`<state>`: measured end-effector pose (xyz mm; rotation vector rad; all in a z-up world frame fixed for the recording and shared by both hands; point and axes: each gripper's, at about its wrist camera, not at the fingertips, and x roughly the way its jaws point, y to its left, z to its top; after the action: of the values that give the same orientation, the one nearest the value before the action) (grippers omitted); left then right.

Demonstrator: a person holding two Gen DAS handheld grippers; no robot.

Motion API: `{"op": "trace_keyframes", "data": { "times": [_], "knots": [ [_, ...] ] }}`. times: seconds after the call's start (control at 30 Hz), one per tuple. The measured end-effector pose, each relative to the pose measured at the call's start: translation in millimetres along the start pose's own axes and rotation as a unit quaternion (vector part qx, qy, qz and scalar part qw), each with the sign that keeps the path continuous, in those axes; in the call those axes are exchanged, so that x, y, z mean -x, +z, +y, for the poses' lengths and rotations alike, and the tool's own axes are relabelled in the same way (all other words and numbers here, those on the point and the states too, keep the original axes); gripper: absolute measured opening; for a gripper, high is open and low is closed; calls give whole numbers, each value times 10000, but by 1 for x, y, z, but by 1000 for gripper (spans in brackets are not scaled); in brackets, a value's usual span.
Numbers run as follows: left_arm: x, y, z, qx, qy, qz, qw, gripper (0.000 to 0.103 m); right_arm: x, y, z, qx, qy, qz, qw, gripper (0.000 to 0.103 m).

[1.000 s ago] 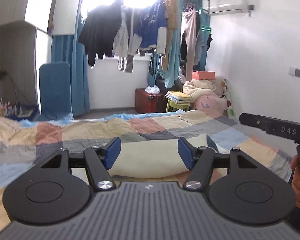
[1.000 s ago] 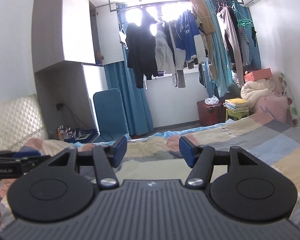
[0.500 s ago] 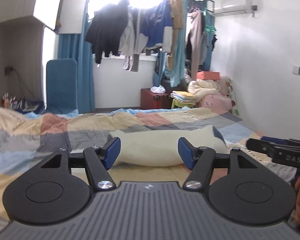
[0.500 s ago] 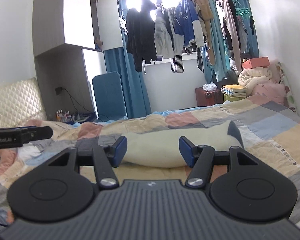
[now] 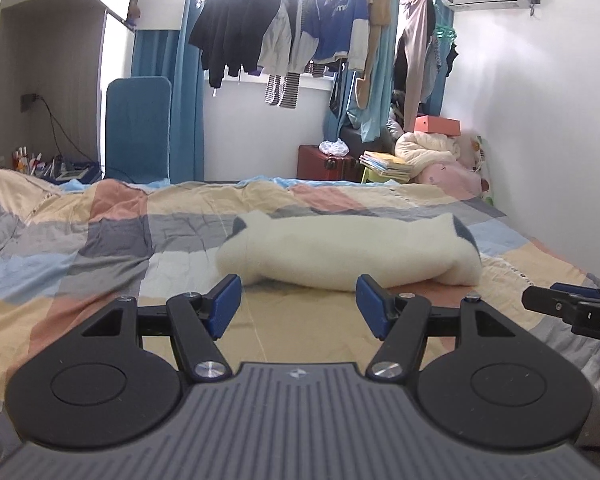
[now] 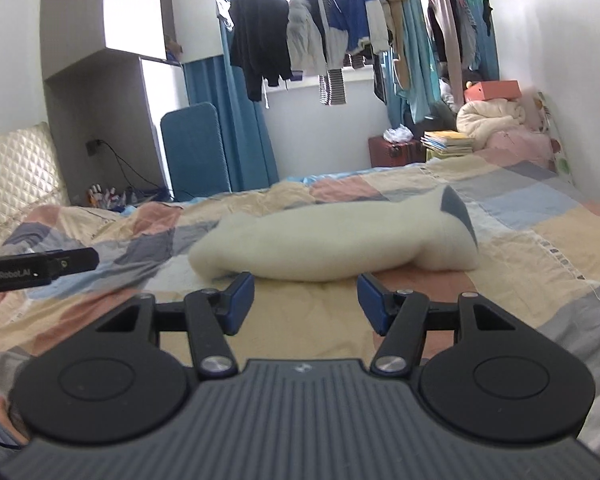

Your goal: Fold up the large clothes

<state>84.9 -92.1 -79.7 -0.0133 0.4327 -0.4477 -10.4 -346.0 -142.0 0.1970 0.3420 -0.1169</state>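
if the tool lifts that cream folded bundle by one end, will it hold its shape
Probably not. The cream garment looks soft and fuzzy, with rounded sagging edges, so it would likely droop and unfold. It seems light for its bulk, barely denting the patchwork bedspread. Pushed, it should drag and bunch rather than slide.

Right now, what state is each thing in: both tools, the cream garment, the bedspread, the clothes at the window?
left tool: open, empty, short of the garment.
right tool: open, empty, short of the garment.
cream garment: folded into a thick bundle, lying on the bed.
patchwork bedspread: spread out, wrinkled.
hanging clothes: hung at the window.
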Motion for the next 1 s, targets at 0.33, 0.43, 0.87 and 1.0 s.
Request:
{"op": "trace_keyframes", "data": {
  "times": [0.33, 0.43, 0.87, 1.0],
  "knots": [
    [-12, -4, 5, 60, 65, 130, 9999, 75, -6, -2, 6, 232, -186, 145, 9995, 61],
    [-14, -5, 7, 106, 86, 183, 9997, 77, -5, 0, 9, 305, -257, 133, 9991, 61],
    [-9, -4, 6, 104, 193, 213, 9995, 100, 4, 7, 20, 511, -447, 62, 9977, 60],
    [-8, -4, 6, 86, 226, 201, 9995, 101, 6, 11, 20, 518, -456, 0, 9976, 60]
  ]
}}
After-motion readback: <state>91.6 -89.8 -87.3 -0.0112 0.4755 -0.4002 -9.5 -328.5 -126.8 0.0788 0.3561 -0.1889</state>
